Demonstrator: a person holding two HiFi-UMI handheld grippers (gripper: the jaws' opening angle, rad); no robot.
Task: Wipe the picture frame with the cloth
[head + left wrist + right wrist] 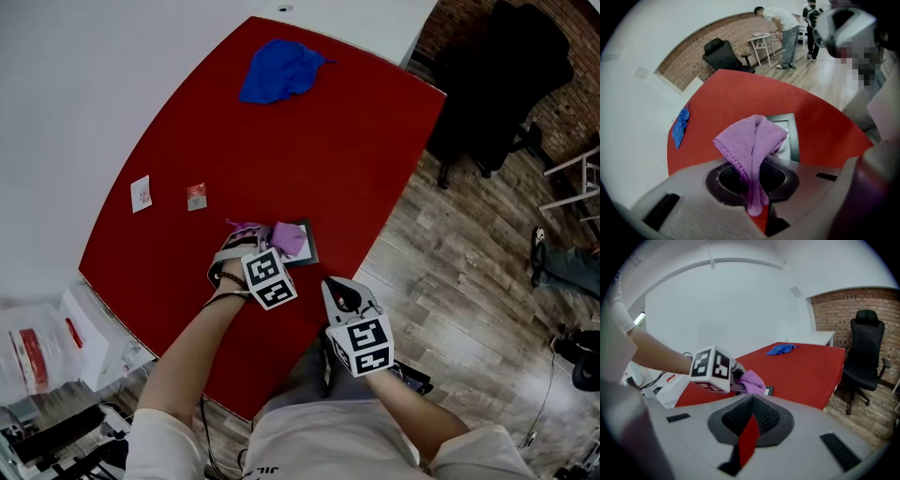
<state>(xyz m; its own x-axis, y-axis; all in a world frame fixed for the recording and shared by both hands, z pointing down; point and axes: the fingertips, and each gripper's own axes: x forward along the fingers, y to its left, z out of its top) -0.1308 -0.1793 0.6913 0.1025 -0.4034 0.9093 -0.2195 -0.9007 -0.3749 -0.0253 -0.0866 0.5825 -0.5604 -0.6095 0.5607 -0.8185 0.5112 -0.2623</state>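
A small dark picture frame (307,253) lies flat on the red table (309,150) near its front edge. My left gripper (275,241) is shut on a purple cloth (288,238), whose bunched end rests over the frame's left part. In the left gripper view the cloth (752,145) rises from between the closed jaws and covers part of the frame (791,136). My right gripper (341,291) hovers just right of the frame at the table's edge, jaws together and holding nothing. The right gripper view shows the cloth (751,380) and a corner of the frame (768,390) ahead.
A blue cloth (281,70) lies at the table's far end. Two small cards (141,193) (196,196) sit at the left. A black office chair (502,75) stands on the wooden floor to the right. White boxes (56,337) are at lower left. People (785,28) stand far off.
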